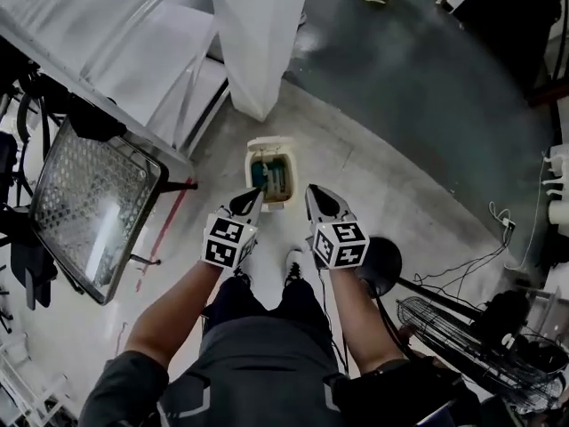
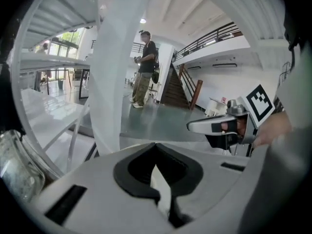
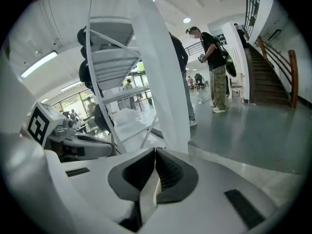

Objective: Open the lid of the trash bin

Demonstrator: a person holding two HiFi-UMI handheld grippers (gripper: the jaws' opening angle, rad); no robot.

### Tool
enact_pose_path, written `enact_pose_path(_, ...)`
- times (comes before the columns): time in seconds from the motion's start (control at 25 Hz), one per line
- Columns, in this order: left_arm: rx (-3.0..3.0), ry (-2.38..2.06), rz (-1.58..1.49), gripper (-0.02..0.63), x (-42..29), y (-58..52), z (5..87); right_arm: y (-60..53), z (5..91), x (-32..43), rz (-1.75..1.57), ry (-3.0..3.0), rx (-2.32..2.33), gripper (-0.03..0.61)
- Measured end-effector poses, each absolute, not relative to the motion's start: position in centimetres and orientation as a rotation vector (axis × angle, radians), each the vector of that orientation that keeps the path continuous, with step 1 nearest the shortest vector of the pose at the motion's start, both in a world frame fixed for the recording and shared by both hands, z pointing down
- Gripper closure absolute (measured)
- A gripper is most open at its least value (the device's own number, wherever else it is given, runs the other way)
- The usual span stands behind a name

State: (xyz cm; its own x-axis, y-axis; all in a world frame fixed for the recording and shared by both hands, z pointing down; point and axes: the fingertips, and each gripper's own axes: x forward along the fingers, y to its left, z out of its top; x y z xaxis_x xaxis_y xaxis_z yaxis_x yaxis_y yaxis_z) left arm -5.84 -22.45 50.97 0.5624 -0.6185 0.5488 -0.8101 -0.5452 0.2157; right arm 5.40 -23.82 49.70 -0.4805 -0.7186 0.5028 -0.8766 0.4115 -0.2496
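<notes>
A small cream trash bin (image 1: 270, 173) stands on the floor just ahead of my feet. Its top shows a dark opening with something teal inside; I cannot tell where its lid sits. My left gripper (image 1: 252, 200) is shut and empty, its tip over the bin's near left corner. The right gripper (image 1: 313, 196), also shut and empty, hangs just right of the bin. In the left gripper view the jaws (image 2: 155, 147) meet at the tip and the right gripper (image 2: 220, 126) shows beside them. The jaws in the right gripper view (image 3: 155, 152) are likewise closed. The bin is out of sight in both gripper views.
A white pillar (image 1: 259, 36) rises just behind the bin. A metal mesh rack (image 1: 89, 205) is on the left, white shelving behind it. On the right lie a black round base (image 1: 380, 261), a wire fan (image 1: 444, 326) and cables (image 1: 480, 258). A person (image 2: 145, 68) stands far off.
</notes>
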Motion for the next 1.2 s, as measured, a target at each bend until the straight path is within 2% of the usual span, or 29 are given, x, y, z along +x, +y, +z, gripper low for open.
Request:
enact_pose_path(0.24,2.465,-1.214,0.448,0.604,-6.0,-23.2,41.1,-23.3,39.9,6.1,0.577,-2.445,1.420,0.551)
enact_pose_path(0.6,2.524,-1.283,0.273,0.606,-5.9,-21.1,30.7,-21.5,28.9,7.9,0.398,-2.529,1.475,0.551)
enact_pose_path(1.2,2.625,-1.343,0.062,0.606,-7.4,-19.2,19.8,-19.9,18.0,11.1,0.158,-2.644,1.564,0.552)
